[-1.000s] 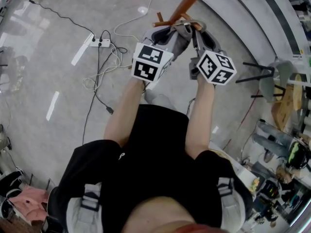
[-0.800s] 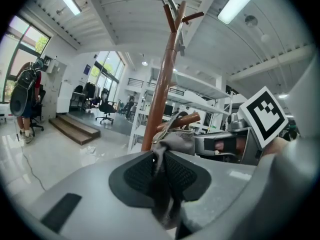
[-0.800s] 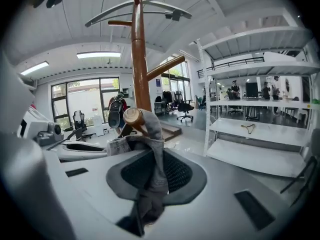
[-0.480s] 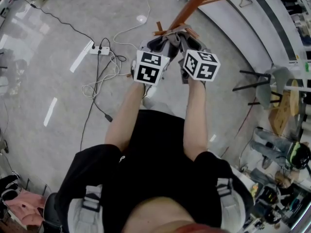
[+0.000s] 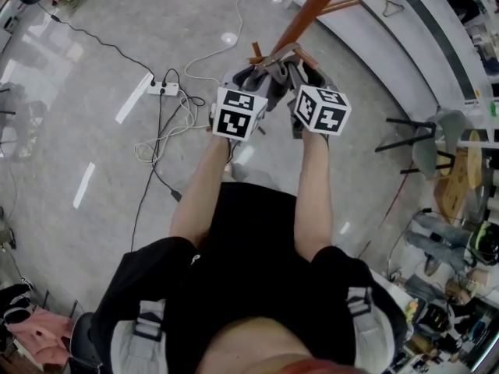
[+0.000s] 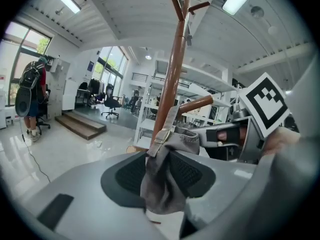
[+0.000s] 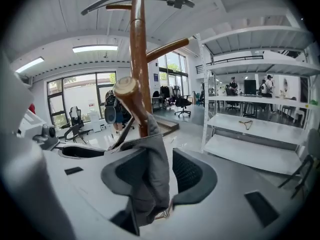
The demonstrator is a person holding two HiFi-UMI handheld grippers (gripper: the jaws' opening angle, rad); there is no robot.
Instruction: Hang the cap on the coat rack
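Note:
A grey cap (image 5: 277, 75) drapes over a lower peg (image 7: 131, 99) of the brown wooden coat rack (image 5: 312, 6). Its buckled strap (image 6: 163, 132) runs up against the pole (image 6: 172, 84). My left gripper (image 5: 253, 80) sits at the cap's left side; its jaws are opening and a loose fold of cap (image 6: 160, 184) hangs between the pads. My right gripper (image 5: 306, 75) is at the cap's right side. Its jaws are opening too, with grey fabric (image 7: 150, 179) hanging between them and a gap showing beside the right pad.
A white power strip (image 5: 162, 89) with tangled cables lies on the glossy floor to the left. White shelving (image 7: 255, 129) stands to the right, with a stool (image 5: 437, 131) nearby. A person with a backpack (image 6: 31, 99) stands far off.
The right gripper has moved left, closer to the left one, and both have edged up toward the rack's pegs with the cap. Over the last half second they barely shift.

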